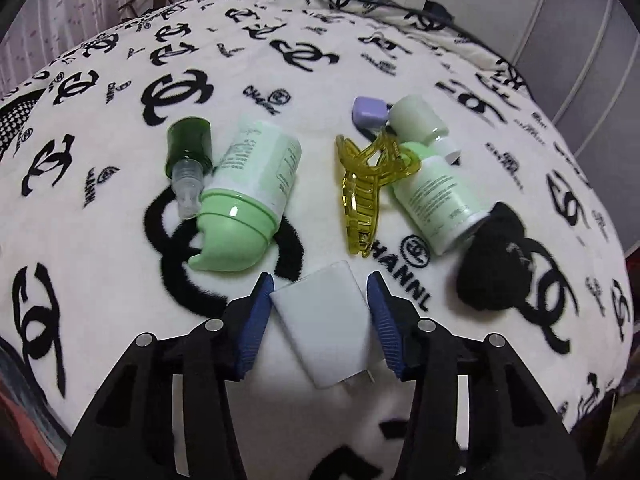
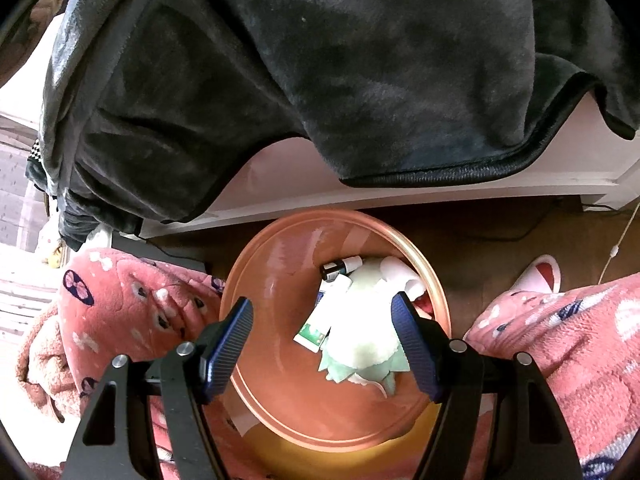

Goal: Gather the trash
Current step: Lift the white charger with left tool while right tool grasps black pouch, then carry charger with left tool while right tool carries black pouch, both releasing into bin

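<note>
Blanket (image 1: pixel 120 208) | white charger (image 1: pixel 324 328) between spread left gripper (image 1: pixel 320 292) fingers; right gripper (image 2: pixel 322 320) spread over basin (image 2: pixel 256 288)

the white blanket (image 1: pixel 120 208) carries black lettering all over: "channl" with a circled logo mark reads near the black fluffy item on the right, and a smaller, partly legible "cha..." stands farther back at centre. the green bottles (image 1: pixel 256 160) bear fine print too small to read. in the right wrist view no lettering is legible.
</note>
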Demonstrator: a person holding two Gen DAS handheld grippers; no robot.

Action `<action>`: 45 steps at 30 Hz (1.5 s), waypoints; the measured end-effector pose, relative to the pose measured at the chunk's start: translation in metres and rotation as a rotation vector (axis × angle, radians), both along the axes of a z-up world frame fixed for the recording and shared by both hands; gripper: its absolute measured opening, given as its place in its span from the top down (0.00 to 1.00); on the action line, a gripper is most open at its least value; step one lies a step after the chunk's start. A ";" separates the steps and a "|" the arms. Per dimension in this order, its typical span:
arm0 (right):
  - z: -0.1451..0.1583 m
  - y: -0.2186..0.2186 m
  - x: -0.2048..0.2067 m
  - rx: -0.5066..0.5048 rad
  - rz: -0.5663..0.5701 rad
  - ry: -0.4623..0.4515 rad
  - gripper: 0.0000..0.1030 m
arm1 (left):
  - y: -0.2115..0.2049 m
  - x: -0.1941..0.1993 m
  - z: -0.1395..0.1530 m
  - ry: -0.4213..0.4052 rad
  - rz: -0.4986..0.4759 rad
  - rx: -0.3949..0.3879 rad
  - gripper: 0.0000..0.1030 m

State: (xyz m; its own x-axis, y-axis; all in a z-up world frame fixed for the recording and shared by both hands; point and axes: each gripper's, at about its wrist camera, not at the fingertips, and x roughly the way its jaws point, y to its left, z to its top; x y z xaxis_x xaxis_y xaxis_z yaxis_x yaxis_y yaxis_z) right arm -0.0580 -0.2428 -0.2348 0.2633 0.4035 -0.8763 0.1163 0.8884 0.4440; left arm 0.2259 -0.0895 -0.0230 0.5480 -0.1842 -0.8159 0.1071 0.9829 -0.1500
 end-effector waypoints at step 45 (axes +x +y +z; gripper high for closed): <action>0.238 -0.007 0.240 -0.400 -0.114 -0.463 0.45 | 0.126 -0.214 0.021 -0.265 -0.176 -0.206 0.58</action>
